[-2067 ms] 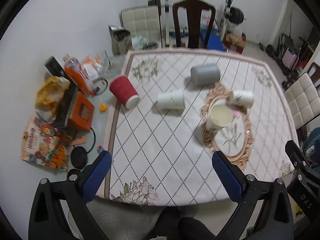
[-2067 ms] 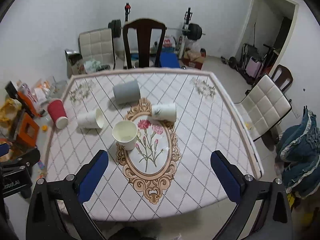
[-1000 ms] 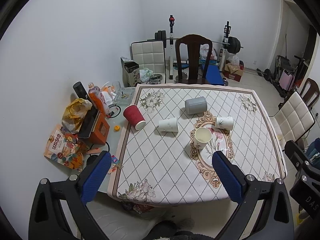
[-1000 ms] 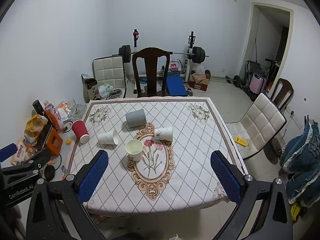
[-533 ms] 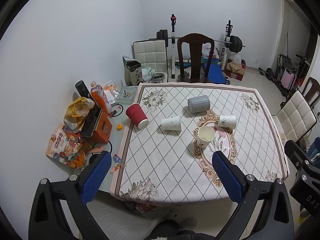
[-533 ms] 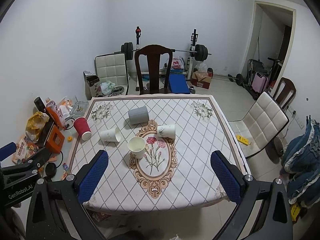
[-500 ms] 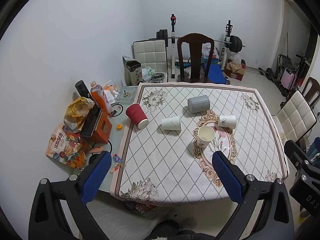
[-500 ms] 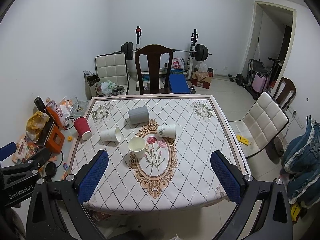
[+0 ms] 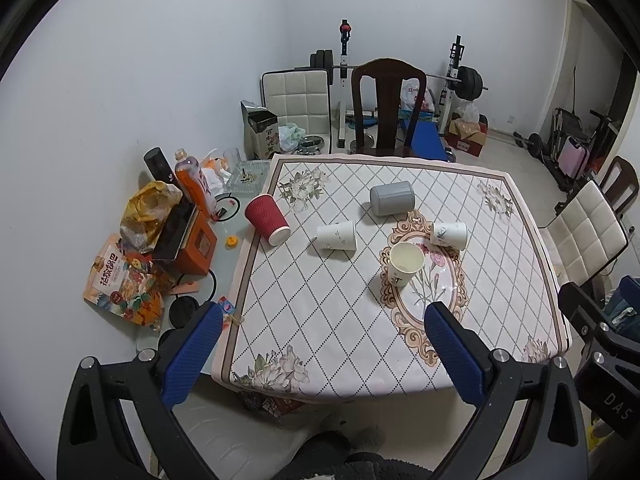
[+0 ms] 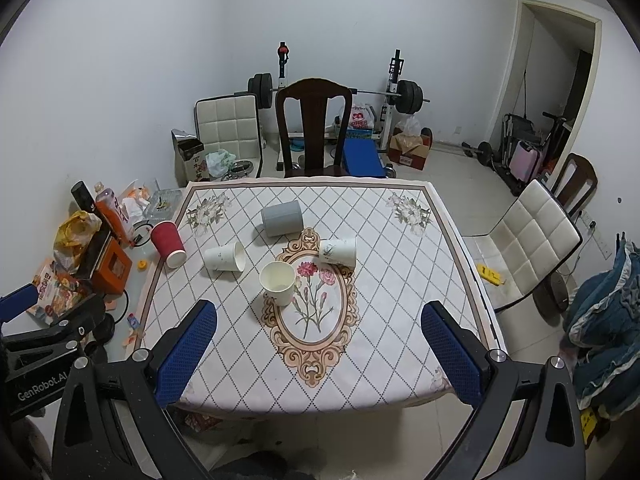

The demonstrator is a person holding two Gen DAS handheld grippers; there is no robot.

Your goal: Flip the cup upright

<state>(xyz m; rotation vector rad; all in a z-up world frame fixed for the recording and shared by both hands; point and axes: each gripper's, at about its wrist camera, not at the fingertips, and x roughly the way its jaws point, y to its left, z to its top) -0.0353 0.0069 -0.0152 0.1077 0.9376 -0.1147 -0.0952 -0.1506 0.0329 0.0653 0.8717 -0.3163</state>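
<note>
A cream paper cup (image 9: 404, 268) (image 10: 279, 282) stands upright on the table (image 9: 320, 320) (image 10: 400, 320), at the edge of the oval floral print. Lying on their sides are a red ribbed cup (image 9: 267, 219) (image 10: 168, 239) at the left edge, a white cup (image 9: 337, 235) (image 10: 225, 257), another white cup (image 9: 449, 234) (image 10: 338, 252) and a grey cup (image 9: 391, 198) (image 10: 282, 218). My left gripper (image 9: 320, 344) and right gripper (image 10: 318, 340) are both open and empty, held high and back from the table's near edge.
A dark wooden chair (image 9: 390, 108) (image 10: 314, 128) stands at the table's far side, a white chair (image 10: 536, 240) at the right. Bags, a bottle and an orange box (image 9: 196, 248) clutter a glass surface left of the table. Gym gear lines the back wall.
Both grippers pulled up and away from the table, so the whole table and room came into view, then held nearly still. The cups have not moved.
</note>
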